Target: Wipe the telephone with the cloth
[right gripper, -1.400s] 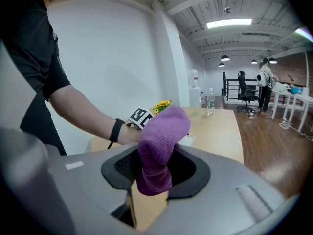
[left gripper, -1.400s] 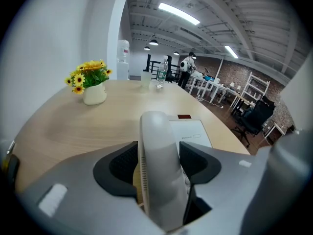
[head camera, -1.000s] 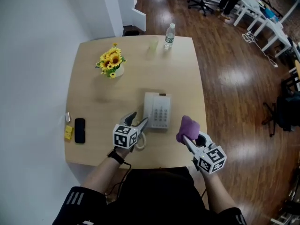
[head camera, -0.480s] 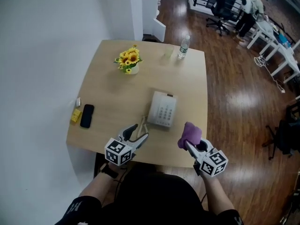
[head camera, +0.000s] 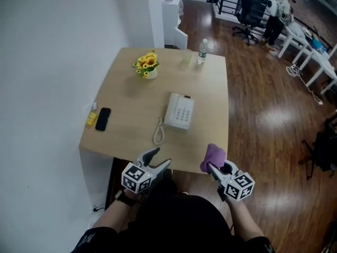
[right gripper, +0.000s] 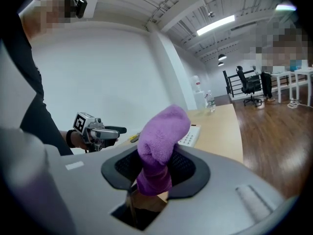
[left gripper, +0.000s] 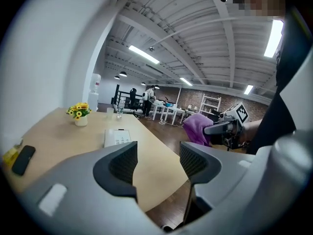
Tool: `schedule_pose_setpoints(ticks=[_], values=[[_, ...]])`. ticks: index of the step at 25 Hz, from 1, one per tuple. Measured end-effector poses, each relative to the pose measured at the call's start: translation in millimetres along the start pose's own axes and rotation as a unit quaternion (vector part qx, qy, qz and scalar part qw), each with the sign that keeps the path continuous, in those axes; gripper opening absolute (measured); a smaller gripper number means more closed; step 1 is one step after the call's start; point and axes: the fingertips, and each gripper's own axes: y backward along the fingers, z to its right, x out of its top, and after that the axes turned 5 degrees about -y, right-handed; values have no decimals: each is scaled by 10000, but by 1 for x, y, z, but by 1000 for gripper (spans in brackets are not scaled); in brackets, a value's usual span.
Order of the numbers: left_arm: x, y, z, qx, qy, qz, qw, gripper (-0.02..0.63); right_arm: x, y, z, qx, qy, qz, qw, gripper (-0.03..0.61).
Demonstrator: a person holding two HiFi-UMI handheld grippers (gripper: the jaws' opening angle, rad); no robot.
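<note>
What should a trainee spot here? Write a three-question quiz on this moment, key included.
1. True or false: the left claw is shut on the cloth.
2. Where is the telephone? A: on the table, touched by neither claw. B: between the left claw's jaws. C: on the floor.
3. Fill in: the cloth in the right claw is ___ in colour.
Key: 1 false, the left claw is open and empty; the right claw holds the cloth. 2 A. 3 purple.
</note>
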Motion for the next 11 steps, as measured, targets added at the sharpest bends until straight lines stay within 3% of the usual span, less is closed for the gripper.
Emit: schedule_pose_setpoints(ticks=[11], values=[[-23, 52, 46, 290, -117, -69, 9995, 265, -33, 43, -22, 90, -136, 73, 9998, 146]])
